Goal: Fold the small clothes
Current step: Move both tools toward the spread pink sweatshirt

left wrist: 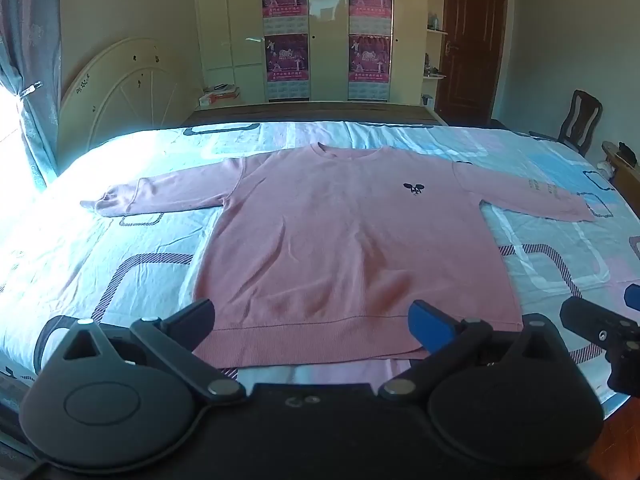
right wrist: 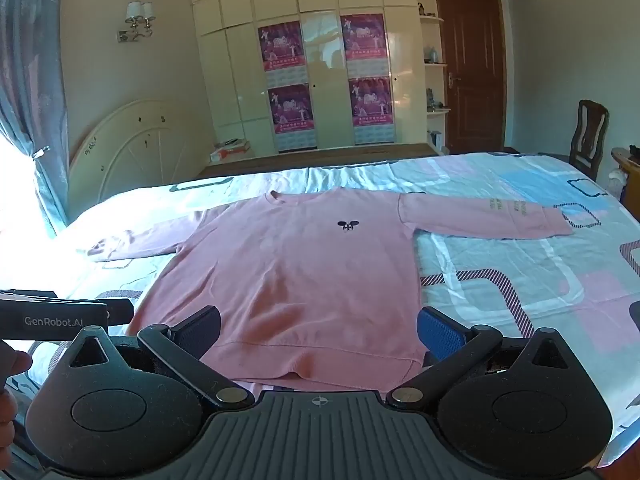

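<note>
A pink long-sleeved sweatshirt (left wrist: 340, 240) lies flat and face up on the bed, sleeves spread to both sides, a small dark logo on its chest. It also shows in the right wrist view (right wrist: 288, 276). My left gripper (left wrist: 312, 320) is open and empty, hovering over the hem at the near edge. My right gripper (right wrist: 318, 330) is open and empty, also over the hem, a little to the right. The right gripper shows at the right edge of the left wrist view (left wrist: 600, 328).
The bed sheet (left wrist: 120, 248) is light blue with pink and striped patterns. A white headboard (left wrist: 120, 96) leans at the left wall by a curtain. Wardrobes with posters (left wrist: 328, 32), a brown door (left wrist: 472, 36) and a chair (left wrist: 580, 120) stand beyond the bed.
</note>
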Tool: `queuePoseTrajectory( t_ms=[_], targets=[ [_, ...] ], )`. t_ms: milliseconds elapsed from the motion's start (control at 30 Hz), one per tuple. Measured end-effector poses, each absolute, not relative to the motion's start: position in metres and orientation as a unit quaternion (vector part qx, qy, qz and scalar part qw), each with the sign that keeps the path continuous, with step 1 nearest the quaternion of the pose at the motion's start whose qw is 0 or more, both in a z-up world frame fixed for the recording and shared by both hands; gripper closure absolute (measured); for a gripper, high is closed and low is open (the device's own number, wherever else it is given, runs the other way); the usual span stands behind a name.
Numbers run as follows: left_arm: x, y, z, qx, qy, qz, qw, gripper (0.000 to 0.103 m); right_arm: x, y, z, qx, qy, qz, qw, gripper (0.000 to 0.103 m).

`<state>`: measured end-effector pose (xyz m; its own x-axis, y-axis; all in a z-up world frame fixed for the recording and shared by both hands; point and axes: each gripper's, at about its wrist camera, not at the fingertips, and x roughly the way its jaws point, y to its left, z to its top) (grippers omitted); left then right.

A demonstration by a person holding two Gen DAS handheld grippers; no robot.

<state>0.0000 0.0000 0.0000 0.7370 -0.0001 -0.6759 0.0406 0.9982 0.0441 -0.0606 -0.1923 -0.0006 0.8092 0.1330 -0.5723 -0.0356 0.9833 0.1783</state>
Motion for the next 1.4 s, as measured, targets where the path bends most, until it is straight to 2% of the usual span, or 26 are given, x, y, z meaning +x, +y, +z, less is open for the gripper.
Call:
queuePoseTrajectory(
  t_ms=[733, 1400],
  targets=[
    [0.001, 0.003, -0.006, 0.028, 0.36, -0.011, 0.932, 0.0, -0.059, -0.198, -0.003, 0.082, 0.305, 0.041, 0.948, 0.0],
    [0.037, -0.006, -0.014, 0.03, 0.37, -0.011, 0.929, 0.0, -0.034, -0.207, -0.016, 0.085, 0.317, 0.024, 0.944, 0.0]
  ],
)
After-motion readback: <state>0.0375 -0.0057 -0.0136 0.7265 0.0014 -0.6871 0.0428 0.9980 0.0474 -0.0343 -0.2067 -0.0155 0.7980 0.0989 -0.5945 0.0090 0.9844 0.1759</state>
